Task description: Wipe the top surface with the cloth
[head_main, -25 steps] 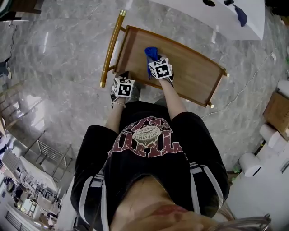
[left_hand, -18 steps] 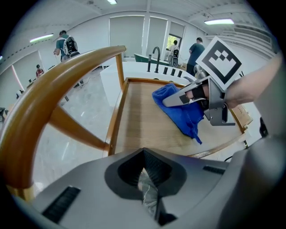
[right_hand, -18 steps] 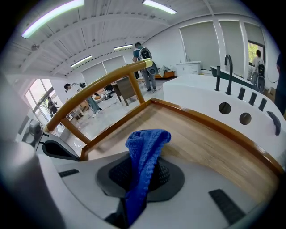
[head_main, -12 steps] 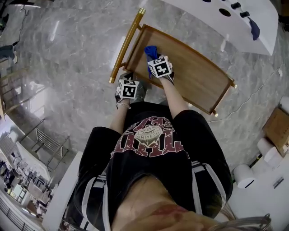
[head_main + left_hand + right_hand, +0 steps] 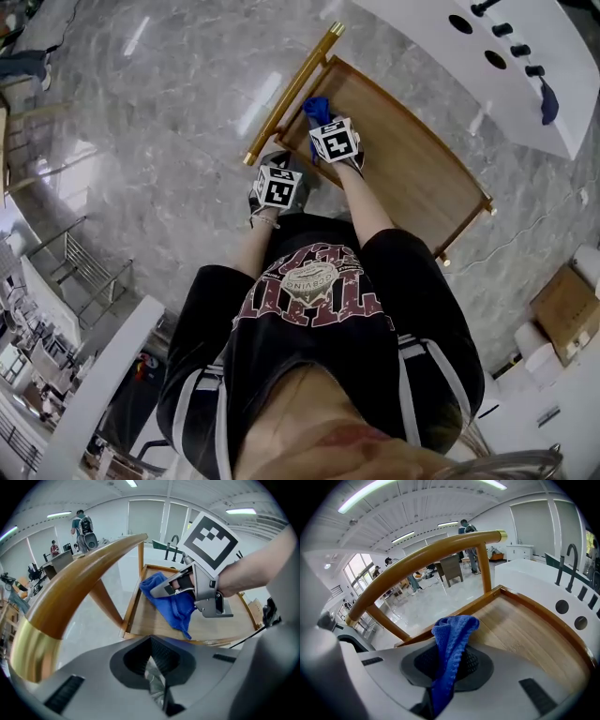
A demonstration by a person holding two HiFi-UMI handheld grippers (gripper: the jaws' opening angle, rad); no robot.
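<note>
1. Your right gripper [image 5: 323,122] has its jaws pinching the blue cloth [image 5: 317,105].
2. In the right gripper view the cloth comes up from between the jaws and flops over at the top.
3. The cloth is on the wooden tabletop [image 5: 412,178], at the end next to the handle [image 5: 291,94]. In the left gripper view it bunches under the right gripper and seems to touch the wood near the corner.
4. The tabletop has a raised wooden rim [image 5: 469,183] round it.
5. Your left gripper [image 5: 274,164] is off the tabletop, just beside its near corner and close to the handle's end. Its jaws are pressed together, and I can't name anything in them.
6. Your two grippers are near each other. The left one is closer to your body.
7. The handle is a long bar that runs along the short end of the tabletop. It stands higher than the wood on slanted legs, and one end has a gold cap.
8. A shiny grey floor [image 5: 169,122] lies under it all.
9. A white counter [image 5: 441,56] with dark round holes stands past the far side of the tabletop. A small dark blue thing [image 5: 548,101] hangs at its edge.
10. People [image 5: 82,524] stand far off in the room.
</note>
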